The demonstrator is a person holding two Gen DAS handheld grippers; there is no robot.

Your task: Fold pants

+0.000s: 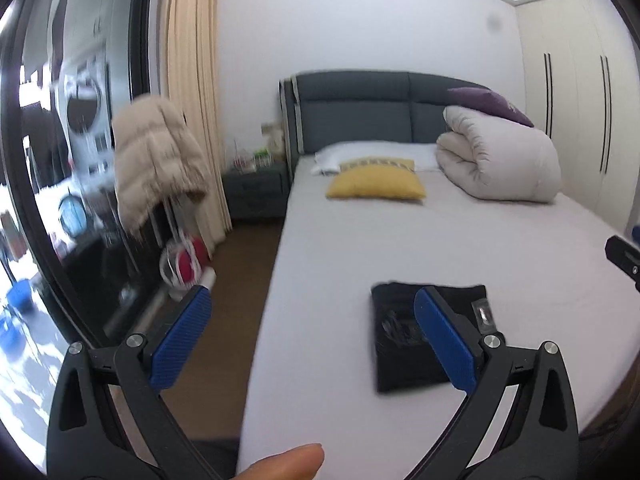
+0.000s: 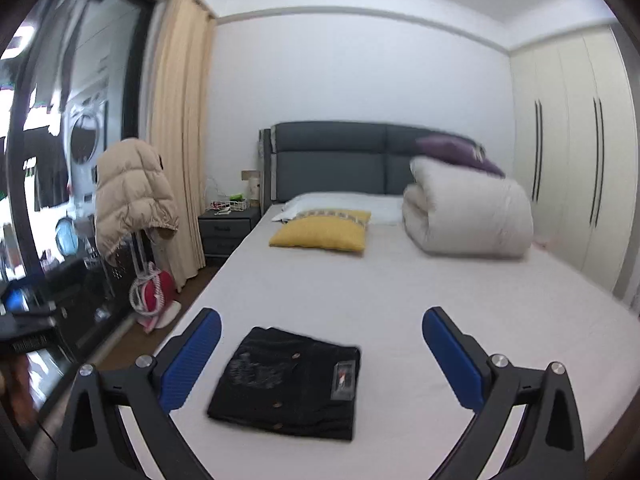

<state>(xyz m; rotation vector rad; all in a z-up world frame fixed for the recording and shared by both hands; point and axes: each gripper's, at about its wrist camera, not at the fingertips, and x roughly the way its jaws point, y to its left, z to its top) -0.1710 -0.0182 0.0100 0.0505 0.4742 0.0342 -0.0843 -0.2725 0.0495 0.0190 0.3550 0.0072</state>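
The black pants (image 2: 286,388) lie folded into a compact rectangle on the white bed (image 2: 400,300), near its front edge, with a small tag on top. They also show in the left wrist view (image 1: 400,344), partly behind a blue finger. My right gripper (image 2: 322,356) is open and empty, raised above the bed with the pants between its fingers in view. My left gripper (image 1: 312,336) is open and empty, held over the bed's left edge. Part of the right gripper (image 1: 624,258) shows at the far right of the left wrist view.
A yellow cushion (image 2: 320,232), a white pillow and a rolled white duvet (image 2: 468,216) lie at the head of the bed. A beige puffer jacket (image 2: 132,200) hangs by the glass door at left. A nightstand (image 2: 226,228) and wardrobes (image 2: 568,160) flank the bed.
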